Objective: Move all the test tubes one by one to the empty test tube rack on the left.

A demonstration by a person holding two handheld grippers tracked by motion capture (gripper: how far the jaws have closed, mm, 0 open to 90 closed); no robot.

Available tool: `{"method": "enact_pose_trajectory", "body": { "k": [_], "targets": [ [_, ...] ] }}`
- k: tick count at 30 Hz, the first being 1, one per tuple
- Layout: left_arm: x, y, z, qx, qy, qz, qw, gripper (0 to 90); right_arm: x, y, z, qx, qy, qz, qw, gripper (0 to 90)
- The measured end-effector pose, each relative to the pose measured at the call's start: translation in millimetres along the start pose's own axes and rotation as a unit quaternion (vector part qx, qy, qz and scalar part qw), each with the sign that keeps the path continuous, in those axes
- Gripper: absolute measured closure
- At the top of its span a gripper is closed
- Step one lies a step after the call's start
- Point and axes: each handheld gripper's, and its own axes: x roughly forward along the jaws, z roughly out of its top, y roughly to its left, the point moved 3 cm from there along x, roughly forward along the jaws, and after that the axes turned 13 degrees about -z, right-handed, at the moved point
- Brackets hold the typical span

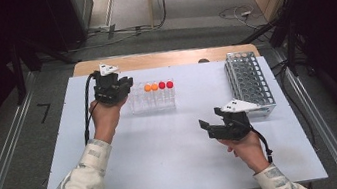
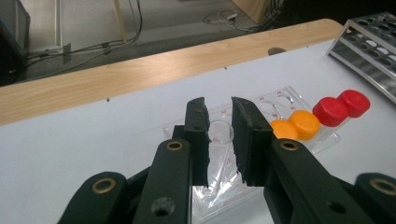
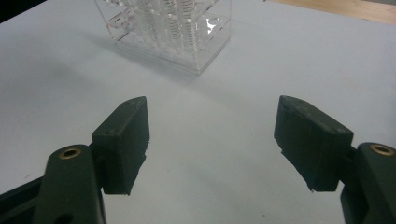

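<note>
Clear tube rack (image 1: 152,98), two orange caps, two red (one row), left tool (image 2: 219,135) pinching its clear tube (image 2: 220,132), right tool (image 3: 212,140) apart.

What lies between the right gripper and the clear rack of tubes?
Only bare white table, from right gripper to clear rack; the high view and right gripper view both show it.

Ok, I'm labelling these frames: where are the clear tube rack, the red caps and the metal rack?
clear tube rack (image 1: 136,107), high view, left front wall.
red caps (image 2: 332,111), left gripper view, top of the nearer cap.
metal rack (image 1: 249,82), high view, top grid.
</note>
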Motion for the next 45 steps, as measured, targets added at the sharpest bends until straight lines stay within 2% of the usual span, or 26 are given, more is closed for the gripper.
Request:
{"method": "enact_pose_trajectory", "body": {
  "k": [8, 15, 27, 30, 36, 39, 45],
  "targets": [
    [7.9, -3.2, -9.4, 0.016, 0.014, 0.009, 0.9997, 77.1, 0.8, -0.1, -1.3, 0.0, 0.003, 0.0, 1.0, 24.8],
    [12.1, -2.2, -16.6, 0.012, 0.017, 0.012, 0.9997, 76.9, 1.0, -0.3, -1.7, -0.001, 0.003, -0.001, 1.0, 24.8],
    [14.4, -1.5, -23.3, 0.002, 0.012, 0.005, 0.9999, 75.3, 1.5, -0.2, -2.3, -0.001, 0.004, 0.0, 1.0, 24.8],
    [13.4, -1.9, -23.1, -0.002, 0.008, 0.001, 1.0, 69.6, 1.7, -0.2, -2.5, -0.001, 0.004, -0.001, 1.0, 24.8],
    [9.4, -4.4, -21.8, -0.008, -0.001, -0.006, 0.9999, 66.3, 1.4, -0.1, -2.4, -0.001, 0.004, -0.001, 1.0, 24.8],
    [4.8, -6.6, -22.8, -0.014, -0.011, -0.015, 0.9997, 59.3, 1.2, -0.3, -2.7, -0.003, 0.003, -0.002, 1.0, 24.8],
    [-2.4, -9.8, -29.4, -0.017, -0.015, -0.014, 0.9996, 47.9, 1.6, -0.7, -3.7, -0.002, 0.006, -0.002, 1.0, 24.7]
  ]
}}
